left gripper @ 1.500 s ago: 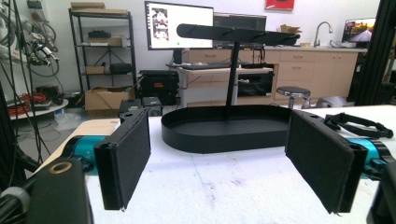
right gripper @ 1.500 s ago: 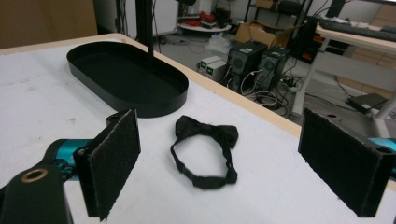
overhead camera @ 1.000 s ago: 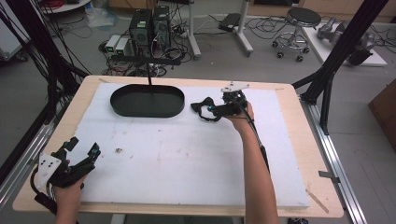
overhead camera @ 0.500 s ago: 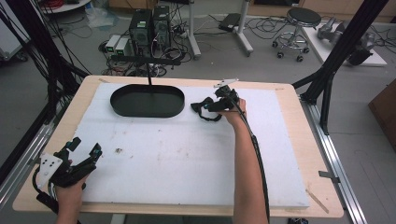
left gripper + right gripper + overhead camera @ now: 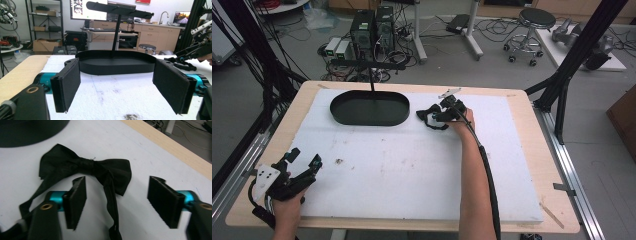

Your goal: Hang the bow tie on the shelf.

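Your right claw: jaws spread wide, low over the black bow tie, whose strap runs between them; nothing pinched. The bow tie lies flat on the bench's white mat, just right of the black oval tray. Your left claw: jaws spread, empty, at the bench's near left corner, facing the tray.

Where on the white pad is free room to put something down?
The wide middle of the white pad is bare, between the left gripper at the near left corner and the forearm. The strip right of the forearm is free too. It is crowded at the far edge: black tray, bow tie, right gripper.
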Action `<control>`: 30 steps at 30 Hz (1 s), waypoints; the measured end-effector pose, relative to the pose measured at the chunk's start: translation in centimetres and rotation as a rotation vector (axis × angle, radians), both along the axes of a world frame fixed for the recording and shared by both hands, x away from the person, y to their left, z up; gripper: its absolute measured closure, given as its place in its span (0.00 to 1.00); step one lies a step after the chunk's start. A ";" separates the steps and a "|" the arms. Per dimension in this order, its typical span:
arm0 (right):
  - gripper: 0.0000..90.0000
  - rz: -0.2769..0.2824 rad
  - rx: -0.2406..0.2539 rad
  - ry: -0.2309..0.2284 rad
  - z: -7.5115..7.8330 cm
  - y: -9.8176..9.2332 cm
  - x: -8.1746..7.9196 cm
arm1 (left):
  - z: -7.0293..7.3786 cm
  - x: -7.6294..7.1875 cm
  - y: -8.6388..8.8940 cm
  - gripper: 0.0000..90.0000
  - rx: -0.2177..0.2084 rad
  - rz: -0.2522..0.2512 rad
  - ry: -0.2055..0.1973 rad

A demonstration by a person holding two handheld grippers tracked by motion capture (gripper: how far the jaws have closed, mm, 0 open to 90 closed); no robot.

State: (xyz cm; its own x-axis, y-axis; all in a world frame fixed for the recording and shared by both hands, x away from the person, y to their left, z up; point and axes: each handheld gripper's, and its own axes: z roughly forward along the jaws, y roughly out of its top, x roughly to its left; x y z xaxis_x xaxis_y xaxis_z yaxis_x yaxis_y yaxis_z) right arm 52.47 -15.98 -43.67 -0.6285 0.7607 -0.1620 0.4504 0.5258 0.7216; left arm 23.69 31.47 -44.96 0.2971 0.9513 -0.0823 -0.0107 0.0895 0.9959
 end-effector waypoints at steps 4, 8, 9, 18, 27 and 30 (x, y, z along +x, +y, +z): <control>0.52 -0.009 -0.005 0.012 -0.2 -0.1 0.1 | -0.1 0.0 0.0 0.25 0.002 0.000 0.003; 0.61 -0.017 -0.008 0.032 -0.4 -0.3 0.2 | -0.1 0.0 -0.1 0.25 0.002 -0.001 0.005; 0.67 -0.026 0.000 0.044 -0.5 -0.4 0.3 | -0.1 0.0 -0.1 0.25 0.003 -0.003 0.005; 0.95 0.010 -0.027 0.049 -0.4 0.2 0.1 | -0.3 0.1 -0.3 0.25 0.007 -0.004 0.011; 0.97 0.005 -0.039 0.039 -0.2 0.5 -0.1 | -0.3 0.1 -0.2 0.26 0.006 -0.002 0.008; 0.97 0.000 -0.034 0.010 0.3 0.6 -0.4 | -0.3 0.1 -0.2 0.26 0.005 -0.003 0.008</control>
